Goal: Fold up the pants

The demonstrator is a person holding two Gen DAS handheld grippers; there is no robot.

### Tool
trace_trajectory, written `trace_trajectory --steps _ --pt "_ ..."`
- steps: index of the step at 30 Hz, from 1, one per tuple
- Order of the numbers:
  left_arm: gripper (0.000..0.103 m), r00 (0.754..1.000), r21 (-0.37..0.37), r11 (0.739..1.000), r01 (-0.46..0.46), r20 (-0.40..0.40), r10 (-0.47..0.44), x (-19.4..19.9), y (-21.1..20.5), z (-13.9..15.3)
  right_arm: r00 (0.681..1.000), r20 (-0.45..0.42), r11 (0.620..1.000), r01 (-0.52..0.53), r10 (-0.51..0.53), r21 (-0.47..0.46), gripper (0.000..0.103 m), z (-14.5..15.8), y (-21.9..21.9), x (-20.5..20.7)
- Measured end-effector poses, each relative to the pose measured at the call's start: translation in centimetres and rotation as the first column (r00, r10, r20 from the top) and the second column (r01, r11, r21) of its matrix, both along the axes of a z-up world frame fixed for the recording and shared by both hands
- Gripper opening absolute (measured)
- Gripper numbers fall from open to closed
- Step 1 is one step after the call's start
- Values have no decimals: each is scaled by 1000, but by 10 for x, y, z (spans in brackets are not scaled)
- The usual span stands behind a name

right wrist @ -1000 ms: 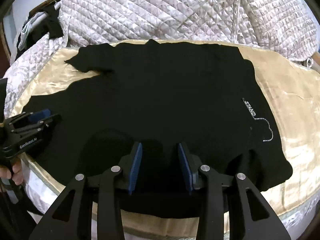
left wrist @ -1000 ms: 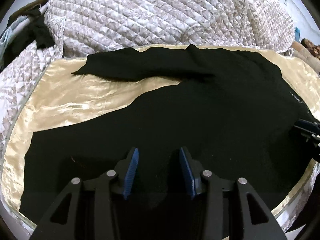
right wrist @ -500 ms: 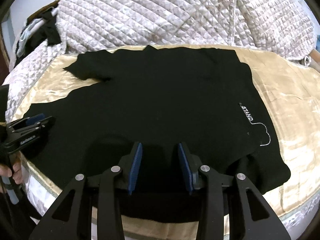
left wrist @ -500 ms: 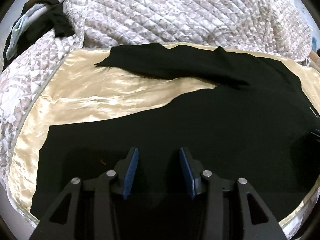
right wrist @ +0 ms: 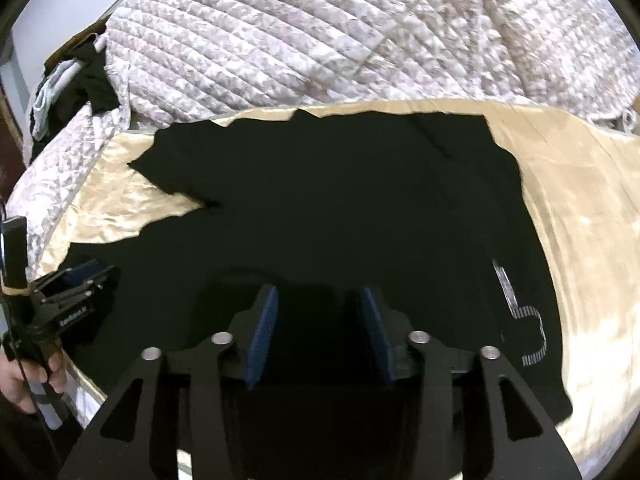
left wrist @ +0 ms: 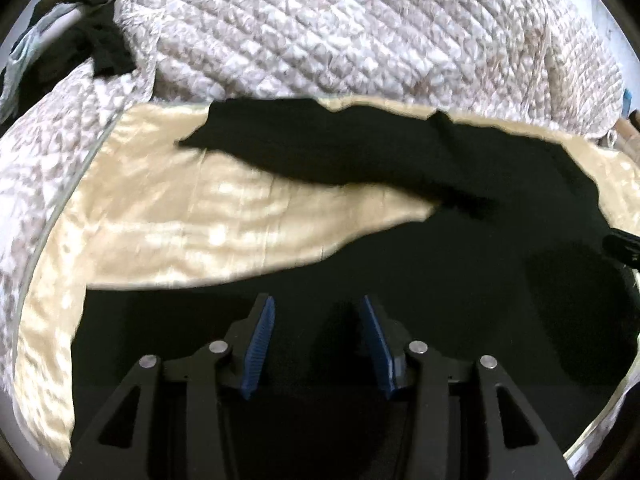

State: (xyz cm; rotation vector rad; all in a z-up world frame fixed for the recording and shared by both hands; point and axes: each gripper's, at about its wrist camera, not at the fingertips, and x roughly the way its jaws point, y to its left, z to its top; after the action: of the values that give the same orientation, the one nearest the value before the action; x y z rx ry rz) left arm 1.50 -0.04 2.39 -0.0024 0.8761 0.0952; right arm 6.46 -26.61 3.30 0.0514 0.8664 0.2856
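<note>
So the black pants (right wrist: pixel 320 216) are spread flat on a shiny cream satin sheet (left wrist: pixel 200 224) on the bed, with a big quilted bedspread (left wrist: pixel 340 32) bunched up behind them. In the left wrist view you can see the two legs split apart, one running along the far edge next to the quilt and the other coming across the near side, with a wedge of bare sheet between them. The right wrist view shows the wider part of the pants, with a small white printed logo (right wrist: pixel 520 312) near the right edge. Left gripper (left wrist: pixel 316 340): jaws are partway apart and opening, blue pads (left wrist: pixel 260 344) clear of each other, nothing pinched between them, just hovering over the near leg. Right gripper (right wrist: pixel 320 336): same deal, jaws opening, gap is empty, black fabric below it but not grabbed. You can also spot the left gripper from the right camera at the lower left, over the pants' edge, with the person's hand (right wrist: pixel 24 380) wrapped around its handle. There's some dark clothing (left wrist: pixel 96 40) piled at the far left corner.
</note>
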Motion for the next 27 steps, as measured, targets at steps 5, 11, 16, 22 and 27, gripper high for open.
trace_trajectory --steps 5,11,16,22,27 --pt "62 998 -29 1000 13 60 -11 42 13 24 1000 0 1000 -27 27 1 61 13 0 44" --pt "64 998 -12 999 40 56 -39 125 22 29 999 -33 999 28 -27 29 62 15 -16 111" --pt "65 999 56 998 15 42 -17 191 28 20 997 -27 997 71 -71 8 62 13 -27 159" --pt "68 999 126 992 -6 -31 10 255 31 -8 991 -48 990 120 -124 -67 62 0 -36 213" --pt "70 999 220 975 12 -33 -5 269 18 -34 982 -128 982 118 -137 -146 62 -28 -34 240"
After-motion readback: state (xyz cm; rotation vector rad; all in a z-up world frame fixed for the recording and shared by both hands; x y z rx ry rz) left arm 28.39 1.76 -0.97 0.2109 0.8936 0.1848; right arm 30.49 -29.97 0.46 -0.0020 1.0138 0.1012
